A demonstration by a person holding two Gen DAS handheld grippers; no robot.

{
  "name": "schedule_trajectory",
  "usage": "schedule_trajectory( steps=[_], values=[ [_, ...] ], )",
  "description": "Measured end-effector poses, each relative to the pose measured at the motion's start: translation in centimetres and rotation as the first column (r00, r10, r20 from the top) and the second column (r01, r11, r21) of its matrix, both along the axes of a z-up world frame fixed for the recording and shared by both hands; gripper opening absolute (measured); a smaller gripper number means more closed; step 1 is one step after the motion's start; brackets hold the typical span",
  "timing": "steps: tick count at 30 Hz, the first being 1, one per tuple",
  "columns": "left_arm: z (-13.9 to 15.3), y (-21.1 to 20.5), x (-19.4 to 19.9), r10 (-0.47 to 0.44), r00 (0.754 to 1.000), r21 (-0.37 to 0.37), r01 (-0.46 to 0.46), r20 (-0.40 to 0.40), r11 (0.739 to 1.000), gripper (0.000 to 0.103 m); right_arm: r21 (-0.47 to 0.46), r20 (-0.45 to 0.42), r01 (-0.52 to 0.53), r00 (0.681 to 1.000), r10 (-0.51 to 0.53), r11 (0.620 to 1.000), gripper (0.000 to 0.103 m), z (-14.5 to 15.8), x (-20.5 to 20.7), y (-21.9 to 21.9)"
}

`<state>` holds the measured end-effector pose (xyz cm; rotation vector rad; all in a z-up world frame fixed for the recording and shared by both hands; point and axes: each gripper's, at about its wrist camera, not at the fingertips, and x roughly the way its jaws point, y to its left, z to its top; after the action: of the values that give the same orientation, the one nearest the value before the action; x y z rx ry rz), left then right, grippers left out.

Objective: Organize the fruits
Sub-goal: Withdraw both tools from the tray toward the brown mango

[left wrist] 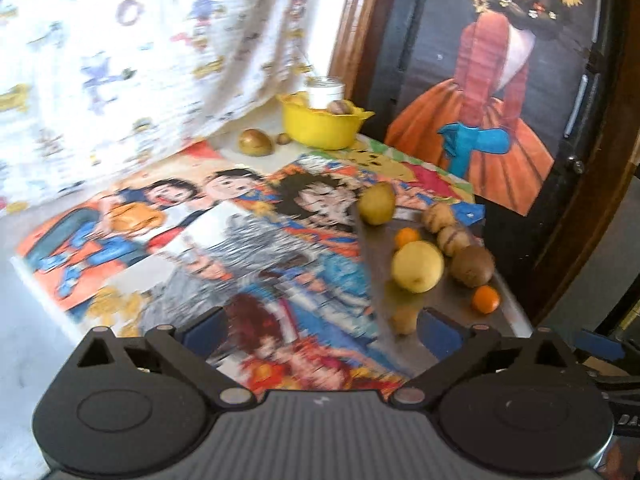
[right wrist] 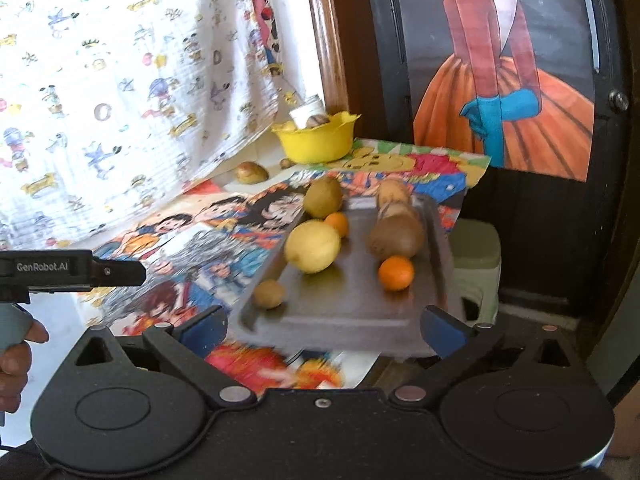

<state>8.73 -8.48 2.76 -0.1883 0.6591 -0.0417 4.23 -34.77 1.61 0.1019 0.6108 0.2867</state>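
Fingers (left wrist: 208,330) of both grippers (left and right (right wrist: 324,328)) spread wide, empty, angled downward.

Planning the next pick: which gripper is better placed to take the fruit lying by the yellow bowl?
Probably left. Its gripper, open and empty, faces the comic sheets on the side where the loose fruit lies beside the yellow bowl. The right gripper, also open, sits squarely before the tray.

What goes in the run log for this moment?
left gripper: open, empty | right gripper: open, empty | metal tray: holds lemon, oranges, kiwis | yellow bowl: behind tray
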Motion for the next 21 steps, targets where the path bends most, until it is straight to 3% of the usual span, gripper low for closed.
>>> schedule_trajectory(
  steps=[6,12,21],
  values=[
    [-1.5,2.8,-2.1,0.075,0.992,0.111,-0.064,-0.097,0.992,0.102,0.019,-0.093,0.027,0.995,-0.025,0.999,0.102,-0.6,-2.2,2.6],
    [-1.9,6.5,-4.0,0.132,0.985,0.066,-0.125,-0.107,0.99,0.102,-0.068,-0.105,-0.053,0.993,0.046,0.996,0.102,0.5,-3.3,6.3],
    [-1.4,11.0,-4.6,0.234,0.969,0.029,-0.233,-0.08,0.972,0.102,-0.193,-0.026,-0.205,0.979,0.204,0.96,0.102,4.7,-1.4,9.5]
  ],
)
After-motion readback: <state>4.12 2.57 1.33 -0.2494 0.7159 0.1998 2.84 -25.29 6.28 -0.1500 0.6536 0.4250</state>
